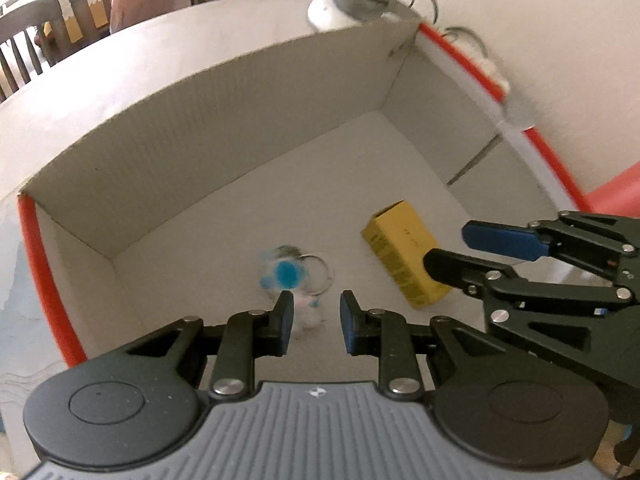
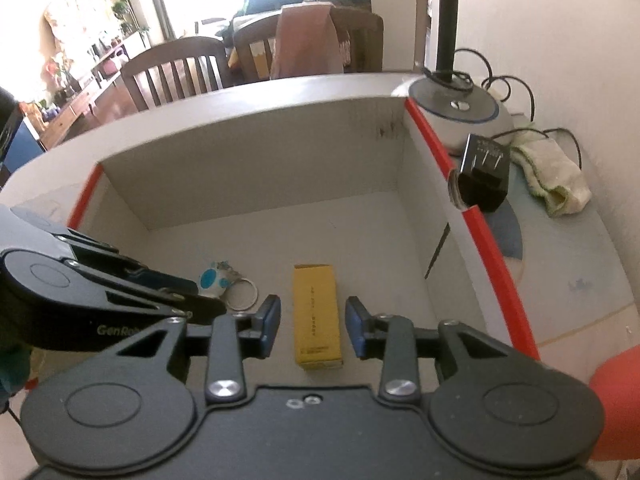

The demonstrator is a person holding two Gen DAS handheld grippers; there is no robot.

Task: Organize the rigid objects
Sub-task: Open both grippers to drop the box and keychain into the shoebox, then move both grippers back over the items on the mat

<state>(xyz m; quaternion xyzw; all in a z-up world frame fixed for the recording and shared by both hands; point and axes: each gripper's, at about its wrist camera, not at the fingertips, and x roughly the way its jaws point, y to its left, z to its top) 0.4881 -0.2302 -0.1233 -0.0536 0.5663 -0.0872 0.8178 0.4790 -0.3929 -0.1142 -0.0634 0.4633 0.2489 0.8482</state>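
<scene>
Yellow carton (image 2: 318, 318) lies flat on the box (image 2: 256, 168) floor, long axis running straight away from the right gripper (image 2: 312, 326), whose parted jaws grip nothing. Left gripper (image 1: 314, 322) hovers empty over the blue keychain (image 1: 286, 276), jaws apart, so right is nearer.

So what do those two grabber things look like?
Both look alike: the left gripper and right gripper are black, with two round discs at the base, jointed bars with silver bolts, and blue pads on the fingertips. The left one's body is ribbed grey with a small logo and pale lettering on its side.
</scene>
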